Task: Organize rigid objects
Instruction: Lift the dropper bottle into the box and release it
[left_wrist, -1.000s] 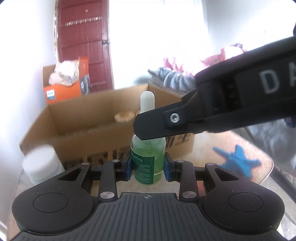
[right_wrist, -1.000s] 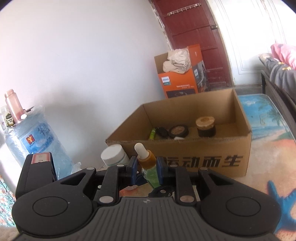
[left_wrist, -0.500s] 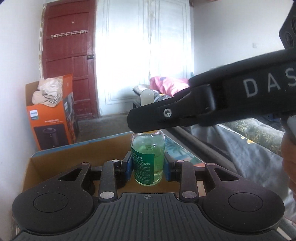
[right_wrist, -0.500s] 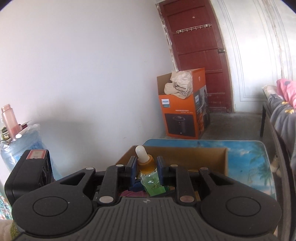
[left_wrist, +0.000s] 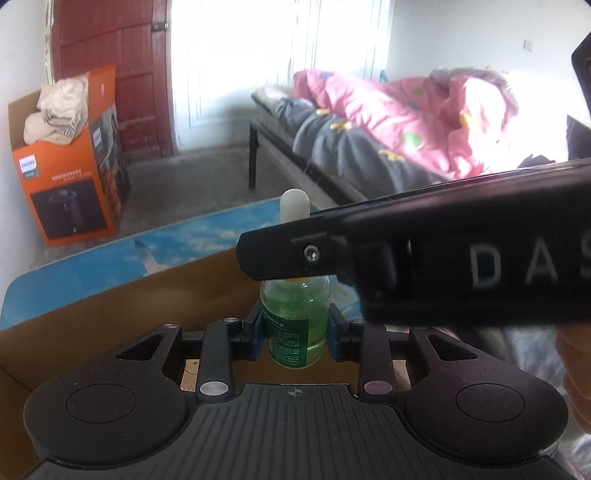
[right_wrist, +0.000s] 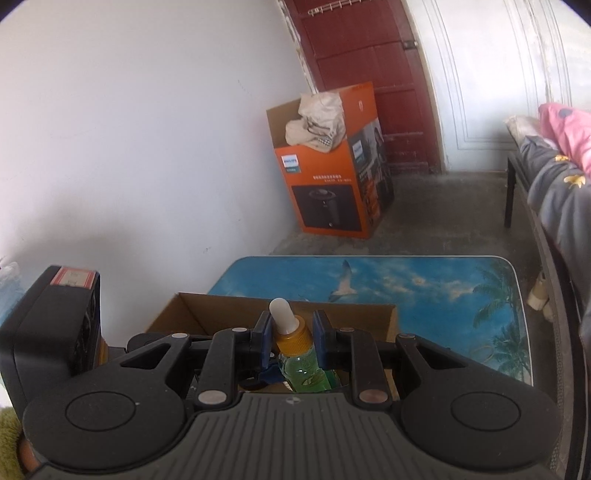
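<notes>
Both grippers have carried the dropper bottle forward since a second ago: back then the cardboard box sat ahead of them on the table, now its open top is right underneath and its printed front has dropped out of sight.

Closest in, the left gripper (left_wrist: 295, 334) has its blue pads clamped on the glass body of the dropper bottle (left_wrist: 295, 325), so it's properly gripped, upright, green liquid and green label showing. The right gripper (right_wrist: 290, 341) comes in from the side and is pinched on the bottle's orange collar just under the white bulb; in the left wrist view its black finger crosses in front of the neck. Bottle's hanging over the cardboard box (left_wrist: 110, 314), held by both, not touching it as far as I can see.

Past the box there's the table (right_wrist: 424, 280) with a beach and seagull print. Further back, an orange appliance box (right_wrist: 328, 184) stuffed with cloth, a dark red door (right_wrist: 369, 55), and a bed (left_wrist: 388, 122) with a pink blanket.
</notes>
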